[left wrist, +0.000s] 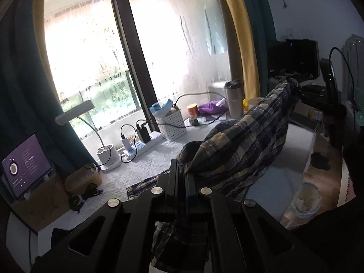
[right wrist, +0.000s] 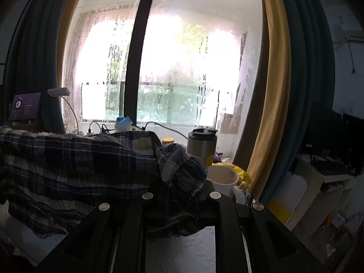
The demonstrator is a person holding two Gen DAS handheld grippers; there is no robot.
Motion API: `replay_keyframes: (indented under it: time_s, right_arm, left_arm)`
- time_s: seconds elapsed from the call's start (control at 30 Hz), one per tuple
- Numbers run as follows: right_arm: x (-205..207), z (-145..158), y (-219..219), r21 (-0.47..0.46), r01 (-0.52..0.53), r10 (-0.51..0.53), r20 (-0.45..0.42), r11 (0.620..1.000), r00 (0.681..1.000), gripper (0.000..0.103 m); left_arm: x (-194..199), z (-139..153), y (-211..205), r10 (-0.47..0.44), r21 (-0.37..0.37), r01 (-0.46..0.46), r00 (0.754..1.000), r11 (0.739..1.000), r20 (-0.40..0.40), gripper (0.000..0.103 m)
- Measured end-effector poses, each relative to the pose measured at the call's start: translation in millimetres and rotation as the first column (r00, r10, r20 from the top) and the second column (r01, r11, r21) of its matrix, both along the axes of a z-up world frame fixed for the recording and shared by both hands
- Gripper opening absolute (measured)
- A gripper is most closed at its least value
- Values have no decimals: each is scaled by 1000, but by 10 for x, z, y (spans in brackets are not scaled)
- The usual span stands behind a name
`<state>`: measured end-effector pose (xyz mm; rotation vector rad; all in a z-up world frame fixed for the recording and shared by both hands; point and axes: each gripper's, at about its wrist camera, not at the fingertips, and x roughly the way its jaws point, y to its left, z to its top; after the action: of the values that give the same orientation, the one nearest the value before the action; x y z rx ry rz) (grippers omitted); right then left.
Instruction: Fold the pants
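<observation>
Plaid pants (left wrist: 245,136), wastebasket (left wrist: 306,200) left-view only

**Plaid pants held aloft between two grip points**

The pants (left wrist: 245,136) are of thin, crinkled cloth checked in navy, grey and pale yellow. In the left wrist view they run as a sagging band from a pinched edge at centre toward 2 o'clock, rising to a bunched end far off; a loose length hangs toward 6 o'clock, and a small part lies on the white textured surface at 7 o'clock. In the right wrist view the pants (right wrist: 75,166) stretch from a crumpled knot at centre out toward 9 o'clock, the lower edge drooping in folds.
</observation>
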<state>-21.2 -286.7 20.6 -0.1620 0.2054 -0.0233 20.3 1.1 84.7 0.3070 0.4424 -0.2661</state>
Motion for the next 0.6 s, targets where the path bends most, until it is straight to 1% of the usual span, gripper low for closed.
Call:
replay_keyframes:
  time_s: [0.13, 0.27, 0.4, 0.6]
  right_arm:
    - [220, -95, 23, 0, 6, -6, -47, 1000, 999, 16]
    - [442, -130, 30, 19, 13, -11, -79, 1000, 997, 16]
    - [704, -185, 60, 36, 18, -14, -114, 999, 993, 16]
    - [1045, -277, 162, 54, 21, -12, -162, 998, 987, 16]
  left_arm:
    - [218, -88, 64, 6, 3, -6, 999, 1000, -37, 3]
    - [463, -196, 145, 8, -4, -8, 998, 1000, -69, 3]
    - [773, -338, 253, 33, 5, -33, 993, 999, -113, 3]
    - [1106, -468, 405, 55, 3, -55, 986, 998, -157, 4]
